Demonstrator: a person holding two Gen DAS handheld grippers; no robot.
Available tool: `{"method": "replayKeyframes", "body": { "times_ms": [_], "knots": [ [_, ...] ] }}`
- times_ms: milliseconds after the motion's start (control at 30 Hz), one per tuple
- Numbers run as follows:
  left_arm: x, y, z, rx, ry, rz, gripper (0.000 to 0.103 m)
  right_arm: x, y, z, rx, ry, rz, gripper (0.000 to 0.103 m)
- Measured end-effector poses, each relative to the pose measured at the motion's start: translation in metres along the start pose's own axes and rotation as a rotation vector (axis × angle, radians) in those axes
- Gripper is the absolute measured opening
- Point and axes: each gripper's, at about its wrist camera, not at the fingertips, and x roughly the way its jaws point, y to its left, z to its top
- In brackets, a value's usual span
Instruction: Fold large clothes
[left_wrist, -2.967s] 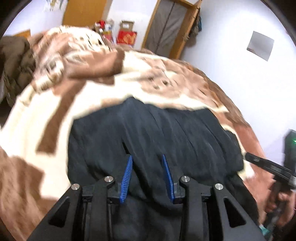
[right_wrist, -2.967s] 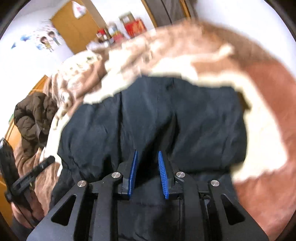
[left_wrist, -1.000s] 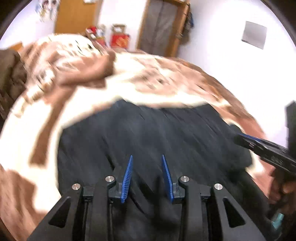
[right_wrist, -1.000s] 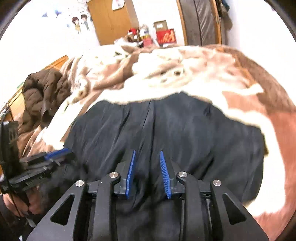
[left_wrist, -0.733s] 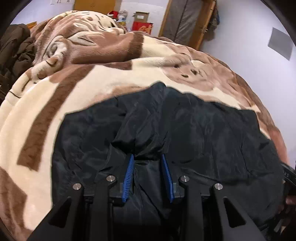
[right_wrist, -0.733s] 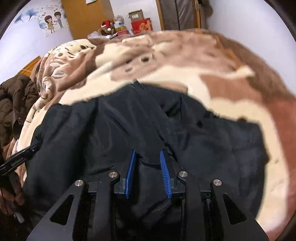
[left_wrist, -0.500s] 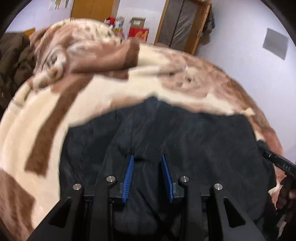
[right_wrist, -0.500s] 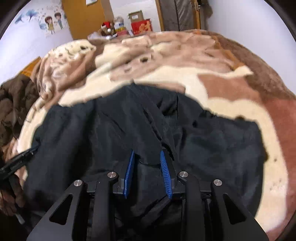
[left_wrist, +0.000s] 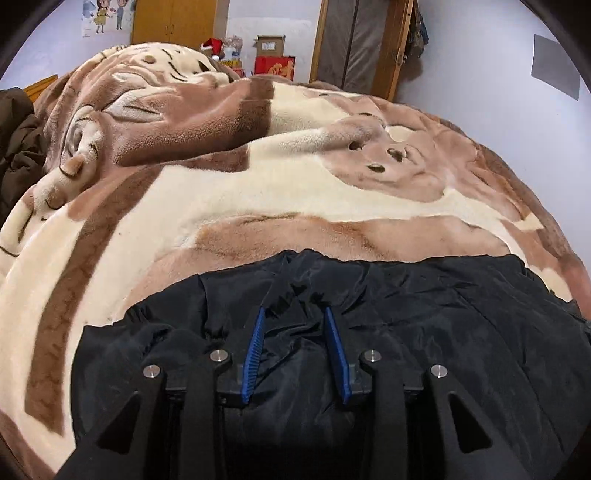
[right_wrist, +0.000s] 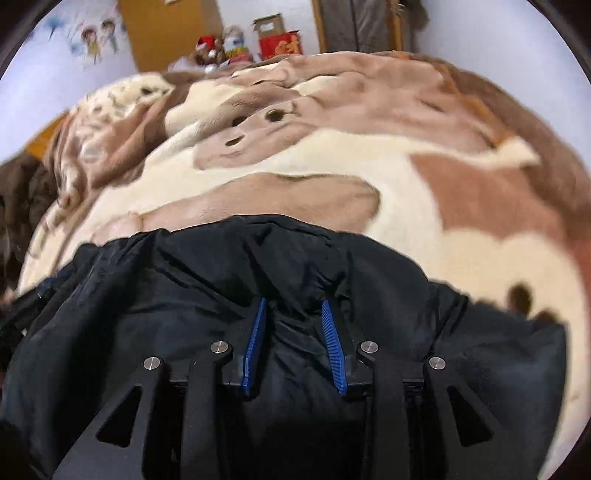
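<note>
A large black jacket (left_wrist: 443, 332) lies on a brown and cream blanket (left_wrist: 258, 184) on a bed. It fills the lower part of the right wrist view too (right_wrist: 166, 295). My left gripper (left_wrist: 295, 317) is shut on a bunched fold of the jacket, with cloth pinched between its blue pads (left_wrist: 255, 350). My right gripper (right_wrist: 293, 310) is likewise shut on a fold of the jacket between its blue pads (right_wrist: 330, 343). Both folds are drawn toward me. Neither gripper shows in the other's view.
A dark brown coat (left_wrist: 18, 140) is heaped at the bed's left side. Wooden wardrobes (left_wrist: 173, 22), red boxes (left_wrist: 275, 66) and a doorway (left_wrist: 362, 44) stand beyond the bed. A white wall (left_wrist: 498, 74) runs along the right.
Both grippers have closed on jacket folds and pulled the far edge toward me. More blanket shows beyond the jacket. The other gripper has left each view.
</note>
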Motion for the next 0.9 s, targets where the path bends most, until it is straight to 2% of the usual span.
{"method": "replayKeyframes", "body": {
  "times_ms": [133,233,333,433,533,633,700,800,900],
  "knots": [
    [-0.009,0.001,0.004,-0.003,0.009,0.0,0.036,-0.007,0.006,0.005,-0.018,0.015,-0.042,0.031],
    [-0.045,0.004,0.006,0.002,-0.026,-0.026,0.036,-0.045,0.015,0.008,-0.041,-0.035,-0.067,0.031],
    [-0.089,0.004,-0.005,0.007,-0.075,-0.06,0.036,-0.097,0.024,-0.002,-0.023,-0.119,0.001,0.033],
    [-0.118,-0.008,-0.027,0.035,-0.088,-0.111,0.036,-0.132,0.047,-0.022,-0.047,-0.146,0.094,0.033],
    [-0.111,-0.028,-0.052,0.064,-0.023,-0.158,0.036,-0.126,0.075,-0.044,-0.112,-0.091,0.149,0.033],
    [-0.088,-0.037,-0.066,0.052,0.035,-0.14,0.036,-0.089,0.081,-0.056,-0.132,0.011,0.111,0.033],
    [-0.087,-0.035,-0.063,0.027,0.045,-0.147,0.036,-0.08,0.071,-0.056,-0.11,0.032,0.107,0.032],
    [-0.107,-0.035,-0.058,0.04,0.028,-0.153,0.036,-0.103,0.07,-0.052,-0.096,0.021,0.099,0.032],
    [-0.141,-0.038,-0.071,0.052,-0.007,-0.207,0.036,-0.134,0.072,-0.059,-0.091,-0.016,0.134,0.033]
  ]
}}
